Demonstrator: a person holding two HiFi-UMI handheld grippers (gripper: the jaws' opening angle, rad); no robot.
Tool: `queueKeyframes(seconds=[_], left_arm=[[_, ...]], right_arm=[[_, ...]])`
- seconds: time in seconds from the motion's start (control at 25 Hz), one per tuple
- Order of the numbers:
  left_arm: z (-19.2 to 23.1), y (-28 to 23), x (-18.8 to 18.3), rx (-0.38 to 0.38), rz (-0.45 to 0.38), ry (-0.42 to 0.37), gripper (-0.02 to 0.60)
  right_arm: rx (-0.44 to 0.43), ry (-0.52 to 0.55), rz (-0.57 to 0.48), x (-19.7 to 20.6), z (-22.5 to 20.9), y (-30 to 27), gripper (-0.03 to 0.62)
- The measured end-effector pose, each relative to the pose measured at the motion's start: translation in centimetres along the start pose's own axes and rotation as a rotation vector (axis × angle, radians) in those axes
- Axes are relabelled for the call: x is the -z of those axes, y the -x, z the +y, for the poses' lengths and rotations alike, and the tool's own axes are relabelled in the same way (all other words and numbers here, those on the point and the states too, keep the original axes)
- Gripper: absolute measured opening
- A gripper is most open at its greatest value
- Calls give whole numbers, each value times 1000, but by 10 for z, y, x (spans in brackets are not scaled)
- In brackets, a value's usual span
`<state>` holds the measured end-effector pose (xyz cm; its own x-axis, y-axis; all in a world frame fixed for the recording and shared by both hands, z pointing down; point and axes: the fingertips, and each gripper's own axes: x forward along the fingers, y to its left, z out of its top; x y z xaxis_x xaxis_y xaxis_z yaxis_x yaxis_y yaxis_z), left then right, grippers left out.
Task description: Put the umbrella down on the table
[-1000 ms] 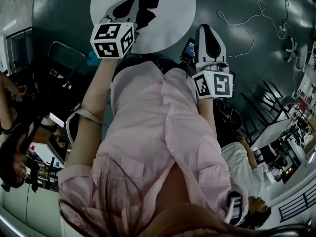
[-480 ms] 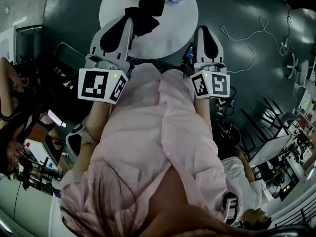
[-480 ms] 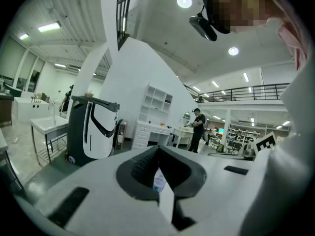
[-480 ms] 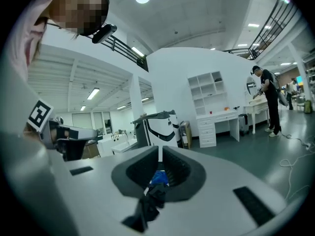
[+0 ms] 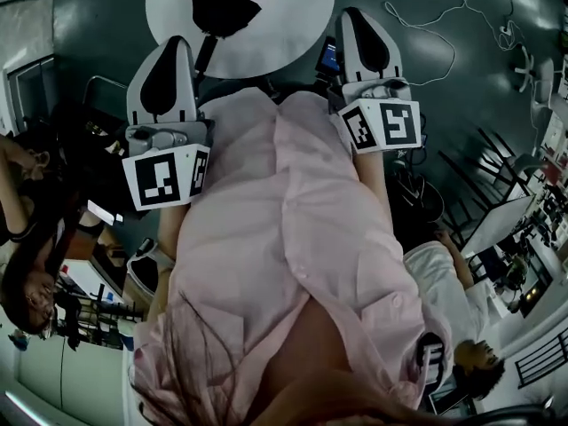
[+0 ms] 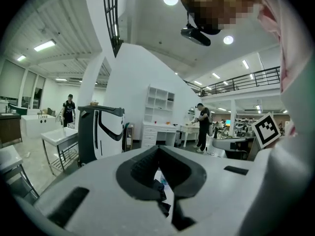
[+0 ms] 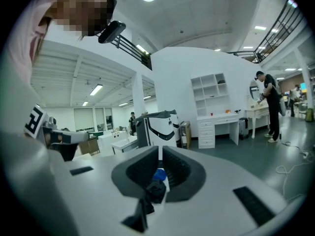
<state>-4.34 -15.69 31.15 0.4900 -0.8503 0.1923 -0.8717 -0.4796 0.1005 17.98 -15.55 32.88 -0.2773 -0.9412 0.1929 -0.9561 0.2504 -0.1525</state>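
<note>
The black folded umbrella (image 5: pixel 222 3) lies on the round white table (image 5: pixel 284 34) at the top of the head view, with no gripper touching it. My left gripper (image 5: pixel 170 44) is shut and empty, held short of the table's near edge, to the left of the person's pink shirt. My right gripper (image 5: pixel 353 16) hovers at the table's right rim, jaws together with nothing between them. In the left gripper view the left gripper (image 6: pixel 158 147) shows its pads meeting. A dark piece of the umbrella (image 7: pixel 155 191) shows below the right gripper (image 7: pixel 160 149) in its own view.
A small lit screen (image 5: pixel 330 58) sits beside the table by the right gripper. White cables (image 5: pixel 435 34) trail over the dark floor at right. Other people are at the left edge (image 5: pixel 27 264) and lower right (image 5: pixel 453 309). A blue object (image 7: pixel 158 175) lies beyond the umbrella.
My left gripper has drawn back off the table toward the person and risen, leaving the umbrella lying on the tabletop. The right gripper has stayed where it was.
</note>
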Motion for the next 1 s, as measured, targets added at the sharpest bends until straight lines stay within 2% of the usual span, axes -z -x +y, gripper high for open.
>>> queueKeyframes(seconds=[0.2,0.32,0.64,1.0], left_arm=[[1,-12,4,22,24,1,18],[6,-17,6,45,34,-1,18],[-14,-31,-8,120,24,-16,18],[-5,-30,-2,105,33,-7,18]], right_arm=[[159,-61,-11,-3,-42,31,43],[206,-73,-22,-6,-45,41,43],[178,1,25,-9,-29,43,43],[119,38,51,-2,-8,28,43]])
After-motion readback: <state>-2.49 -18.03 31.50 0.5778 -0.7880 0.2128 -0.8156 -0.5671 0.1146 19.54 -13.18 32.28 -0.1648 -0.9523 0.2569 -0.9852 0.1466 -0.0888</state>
